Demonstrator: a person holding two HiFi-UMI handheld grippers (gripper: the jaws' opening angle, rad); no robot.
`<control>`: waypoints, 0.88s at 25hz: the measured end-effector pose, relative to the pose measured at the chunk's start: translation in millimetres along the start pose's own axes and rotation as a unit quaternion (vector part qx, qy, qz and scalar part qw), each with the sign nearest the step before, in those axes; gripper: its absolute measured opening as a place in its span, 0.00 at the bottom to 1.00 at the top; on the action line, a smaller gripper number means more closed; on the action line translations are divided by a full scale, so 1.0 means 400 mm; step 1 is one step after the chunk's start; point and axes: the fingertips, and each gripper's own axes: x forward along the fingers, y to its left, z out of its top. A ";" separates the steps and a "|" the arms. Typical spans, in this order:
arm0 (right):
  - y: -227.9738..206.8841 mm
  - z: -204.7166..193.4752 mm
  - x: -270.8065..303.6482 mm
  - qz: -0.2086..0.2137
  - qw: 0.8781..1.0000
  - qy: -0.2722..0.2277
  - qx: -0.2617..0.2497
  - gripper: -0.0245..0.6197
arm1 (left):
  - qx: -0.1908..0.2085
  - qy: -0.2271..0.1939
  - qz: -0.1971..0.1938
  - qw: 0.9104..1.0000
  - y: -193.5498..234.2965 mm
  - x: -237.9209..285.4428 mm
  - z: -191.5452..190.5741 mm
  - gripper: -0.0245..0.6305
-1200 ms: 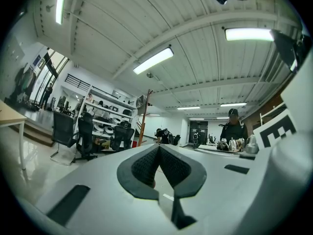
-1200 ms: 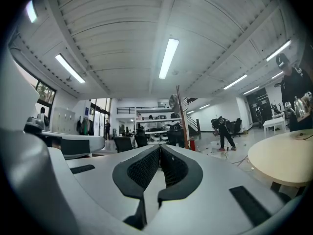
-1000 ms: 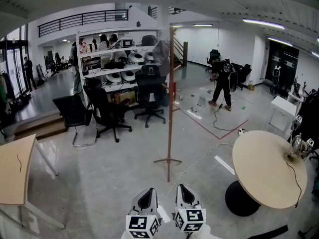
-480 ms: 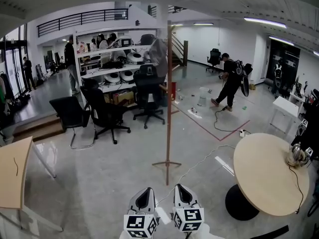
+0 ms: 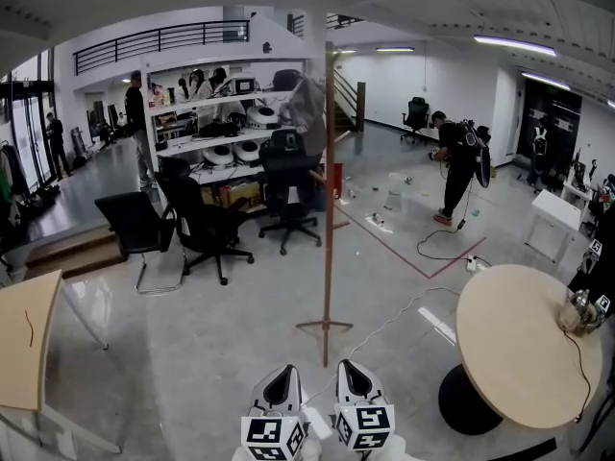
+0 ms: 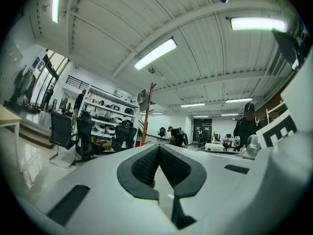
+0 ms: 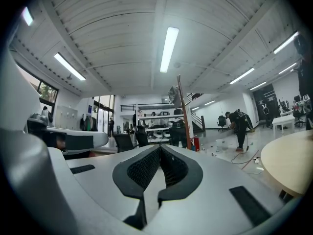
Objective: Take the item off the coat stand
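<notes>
Floor (image 5: 192, 353): glossy grey concrete. Coat stand (image 5: 329, 209) stood mid-room, chairs (image 5: 204, 225) behind, round table (image 5: 509, 353) right; thin white line past the stand's base, probably a cable (image 5: 384, 323).

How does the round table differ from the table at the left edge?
The round table has a circular top; the left table has straight edges. The round table stands on one dark pedestal; the left table stands on thin pale legs. The round table carries a shiny object; the left table shows only a small dark mark. Both tops are light wood.
</notes>
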 end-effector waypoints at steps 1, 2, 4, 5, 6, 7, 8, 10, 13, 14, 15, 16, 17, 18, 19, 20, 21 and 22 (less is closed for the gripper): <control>-0.006 -0.003 0.007 -0.001 1.000 0.000 0.001 0.05 | 0.000 -0.001 -0.001 1.000 0.002 0.010 -0.002 0.02; -0.014 -0.006 0.015 -0.003 1.000 0.001 0.001 0.05 | -0.001 -0.001 -0.001 1.000 0.003 0.019 -0.004 0.02; -0.026 -0.011 0.033 -0.005 1.000 0.004 0.002 0.05 | -0.001 -0.001 -0.002 1.000 0.005 0.037 -0.004 0.02; -0.030 -0.012 0.043 -0.005 1.000 0.005 0.002 0.05 | -0.001 -0.001 -0.002 1.000 0.007 0.046 -0.003 0.02; -0.032 -0.011 0.053 -0.004 1.000 0.005 0.003 0.05 | -0.001 0.000 -0.003 1.000 0.009 0.056 -0.004 0.02; -0.035 -0.010 0.063 -0.004 1.000 0.004 0.003 0.05 | -0.002 0.000 -0.003 1.000 0.012 0.065 -0.005 0.02; -0.037 -0.008 0.074 -0.004 1.000 0.003 0.003 0.05 | -0.002 0.000 -0.004 1.000 0.015 0.075 -0.007 0.02; -0.042 -0.009 0.096 -0.003 1.000 0.002 0.003 0.05 | -0.003 0.000 -0.004 1.000 0.025 0.095 -0.011 0.02; -0.053 -0.007 0.135 -0.002 1.000 0.002 0.003 0.05 | -0.003 0.001 -0.002 1.000 0.043 0.135 -0.009 0.02; -0.058 -0.005 0.149 -0.002 1.000 0.002 0.003 0.05 | -0.003 0.001 -0.003 1.000 0.048 0.150 -0.005 0.02; -0.063 -0.003 0.162 -0.003 1.000 0.003 0.003 0.05 | -0.002 0.000 -0.003 1.000 0.053 0.164 -0.001 0.02; -0.068 -0.002 0.176 -0.004 1.000 0.003 0.004 0.05 | -0.002 0.000 -0.004 1.000 0.058 0.178 0.002 0.02; -0.074 -0.001 0.189 -0.006 1.000 0.003 0.005 0.05 | -0.001 0.000 -0.005 1.000 0.062 0.192 0.005 0.02; -0.079 0.000 0.205 -0.007 1.000 0.002 0.006 0.05 | -0.001 0.000 -0.007 1.000 0.066 0.207 0.006 0.02; -0.085 0.001 0.221 -0.008 1.000 0.002 0.006 0.05 | 0.000 0.000 -0.007 1.000 0.072 0.222 0.007 0.02; -0.089 0.002 0.240 -0.008 1.000 0.001 0.007 0.05 | 0.001 0.000 -0.008 1.000 0.079 0.238 0.008 0.02; -0.092 0.004 0.260 -0.007 1.000 0.000 0.007 0.05 | 0.002 -0.001 -0.008 1.000 0.088 0.255 0.010 0.02; -0.094 0.006 0.280 -0.005 1.000 -0.001 0.007 0.05 | 0.003 -0.002 -0.007 1.000 0.099 0.273 0.014 0.02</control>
